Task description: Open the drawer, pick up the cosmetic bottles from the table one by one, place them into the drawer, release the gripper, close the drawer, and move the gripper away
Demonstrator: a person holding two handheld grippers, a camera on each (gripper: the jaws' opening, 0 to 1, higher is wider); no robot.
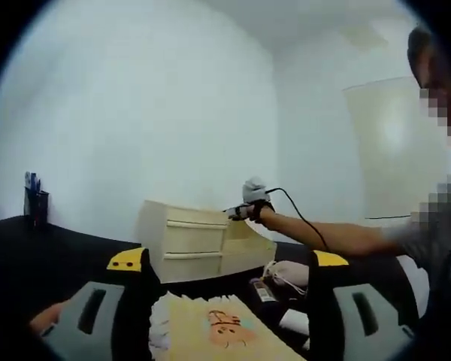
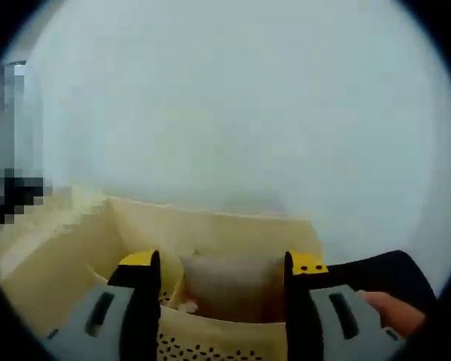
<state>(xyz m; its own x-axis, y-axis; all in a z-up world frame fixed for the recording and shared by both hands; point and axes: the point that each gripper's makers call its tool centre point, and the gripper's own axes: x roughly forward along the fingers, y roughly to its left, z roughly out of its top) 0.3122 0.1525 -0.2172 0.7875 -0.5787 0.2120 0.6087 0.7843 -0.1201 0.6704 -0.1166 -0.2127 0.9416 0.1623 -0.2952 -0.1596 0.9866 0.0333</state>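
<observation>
Two tools are at work, and the risk sits with the right one. In the right gripper view, the right tool has its jaws set wide on either side of a pale, blurred bottle, which seems to be pinched between them, though the blur leaves the contact uncertain. Just under and beyond it lies the open drawer, cream-coloured, with a perforated rim at the near edge. If the jaws part while the bottle hangs over that rim and not over the hollow, it may tip out or bounce off the wall; a release from too high could also knock it over. In the left gripper view, the left tool hangs with its jaws spread and nothing between them, above a yellowish paper bag on the dark table. Farther on lie more bottles near the drawer unit, where the person's arm reaches in; a careless swing back could sweep those off the table. A pen holder stands far left.
</observation>
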